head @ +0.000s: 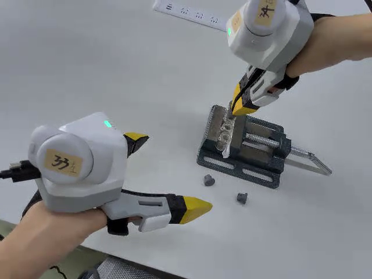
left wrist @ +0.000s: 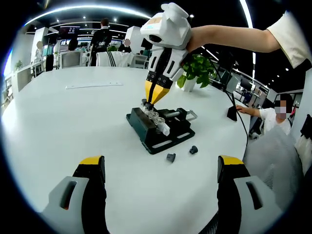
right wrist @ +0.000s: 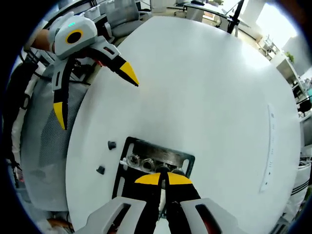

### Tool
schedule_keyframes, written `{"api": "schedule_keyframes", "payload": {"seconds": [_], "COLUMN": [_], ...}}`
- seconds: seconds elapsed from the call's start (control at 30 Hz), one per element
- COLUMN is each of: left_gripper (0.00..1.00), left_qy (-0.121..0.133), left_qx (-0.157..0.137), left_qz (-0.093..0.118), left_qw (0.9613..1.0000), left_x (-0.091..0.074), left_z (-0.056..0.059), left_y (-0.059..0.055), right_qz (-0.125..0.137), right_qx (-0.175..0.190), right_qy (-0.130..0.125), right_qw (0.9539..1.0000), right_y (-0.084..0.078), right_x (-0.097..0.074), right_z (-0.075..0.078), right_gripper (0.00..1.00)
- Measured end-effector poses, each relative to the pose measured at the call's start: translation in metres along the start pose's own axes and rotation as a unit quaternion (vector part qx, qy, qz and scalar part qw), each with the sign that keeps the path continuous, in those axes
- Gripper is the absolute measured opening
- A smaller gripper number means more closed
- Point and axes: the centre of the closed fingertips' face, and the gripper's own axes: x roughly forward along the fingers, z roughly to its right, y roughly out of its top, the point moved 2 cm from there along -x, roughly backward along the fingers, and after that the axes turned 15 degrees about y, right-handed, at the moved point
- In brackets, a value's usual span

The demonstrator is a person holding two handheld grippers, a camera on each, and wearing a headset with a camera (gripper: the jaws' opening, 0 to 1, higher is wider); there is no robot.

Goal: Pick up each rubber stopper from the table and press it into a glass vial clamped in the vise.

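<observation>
Stoppers [head: 208, 180]: two remaining on surface [head: 116, 58] between open left gripper [head: 170, 172] and closed right gripper [head: 238, 109], tips at vials [head: 224, 136] in vise [head: 261, 148].

Bright, even overhead light floods the white table [head: 87, 64] in the head view. The vise [head: 256, 152] and the two loose rubber stoppers [head: 209, 180] throw only faint, soft shadows, and focus is sharp. In the left gripper view, curved ceiling light strips [left wrist: 87, 8] glow at the far top, and fisheye distortion bows the table's edge. In the right gripper view, the background room [right wrist: 275, 19] at the far right washes out white, and the margins smear.
</observation>
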Motion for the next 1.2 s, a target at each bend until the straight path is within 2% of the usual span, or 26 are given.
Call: {"api": "schedule_keyframes", "payload": {"seconds": [0.17, 0.27, 0.4, 0.6, 0.8, 0.97, 1.2], "left_gripper": [0.95, 0.95, 0.95, 0.95, 0.95, 0.95, 0.95], "left_qy": [-0.001, -0.001, -0.002, -0.002, -0.001, -0.002, -0.002], "left_qx": [0.001, 0.002, 0.004, 0.003, 0.002, 0.001, -0.001], "left_qz": [-0.002, -0.003, -0.004, -0.004, -0.008, -0.010, -0.008], "left_qw": [1.0000, 1.0000, 1.0000, 1.0000, 1.0000, 1.0000, 1.0000], "left_x": [-0.001, -0.001, -0.001, -0.001, -0.001, 0.000, 0.002], "left_z": [0.000, 0.000, 0.001, 0.001, -0.001, 0.000, 0.000], "left_y": [-0.001, -0.001, -0.001, -0.002, -0.004, -0.004, -0.004], "right_qz": [-0.004, 0.005, 0.024, 0.016, 0.020, 0.022, 0.009], "right_qx": [0.001, 0.005, 0.013, 0.007, 0.010, 0.021, 0.026], "right_qy": [-0.004, -0.013, -0.001, 0.005, 0.014, 0.013, 0.010], "right_qw": [1.0000, 0.9999, 0.9996, 0.9998, 0.9996, 0.9995, 0.9996], "right_y": [-0.004, -0.004, 0.000, 0.001, 0.003, 0.003, 0.004], "right_x": [-0.005, -0.009, -0.006, -0.002, -0.001, 0.000, 0.002], "right_z": [0.000, 0.004, 0.005, 0.004, 0.000, -0.002, -0.001], "right_gripper": [0.01, 0.01, 0.02, 0.01, 0.00, 0.00, 0.00]}}
